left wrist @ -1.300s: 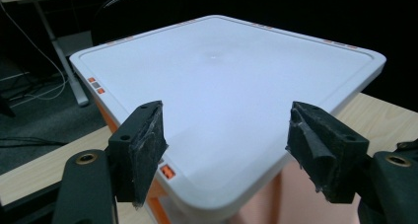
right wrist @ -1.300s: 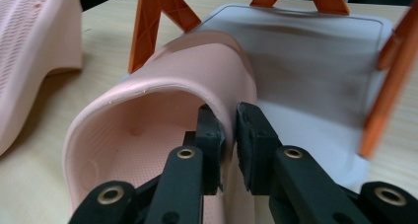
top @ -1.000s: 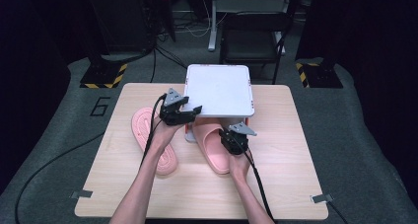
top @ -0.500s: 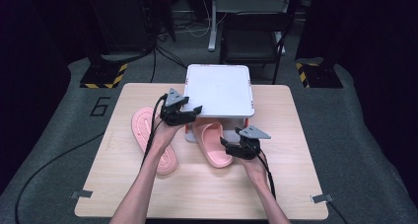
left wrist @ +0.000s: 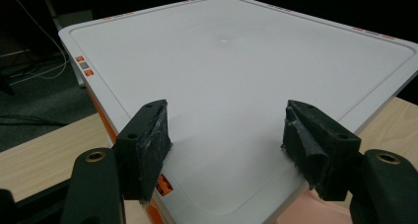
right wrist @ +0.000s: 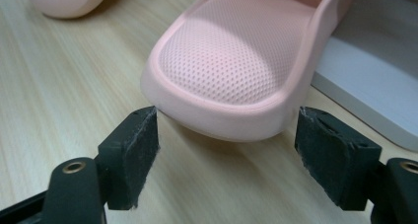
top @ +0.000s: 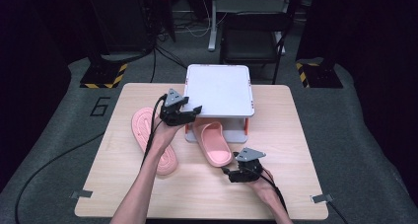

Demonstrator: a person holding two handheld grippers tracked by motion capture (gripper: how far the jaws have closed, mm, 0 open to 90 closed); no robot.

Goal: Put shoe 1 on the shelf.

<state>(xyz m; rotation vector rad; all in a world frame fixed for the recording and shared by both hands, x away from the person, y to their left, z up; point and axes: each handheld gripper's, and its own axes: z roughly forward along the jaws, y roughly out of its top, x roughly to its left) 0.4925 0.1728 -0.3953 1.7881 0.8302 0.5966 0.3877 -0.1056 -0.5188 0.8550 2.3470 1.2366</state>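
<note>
Both jaws gape with nothing held, so the right gripper (top: 235, 175) should nudge the centre-frame slipper's (top: 214, 144) heel squarely under the rack (top: 219, 90) while the left gripper (top: 190, 114) hovers upper-left.

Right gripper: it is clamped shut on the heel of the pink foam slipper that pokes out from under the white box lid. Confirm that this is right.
Not right. The right gripper is open, its jaws apart just short of the pink foam slipper, touching nothing, as the right gripper view shows. The slipper does poke out from under the white box lid.
</note>
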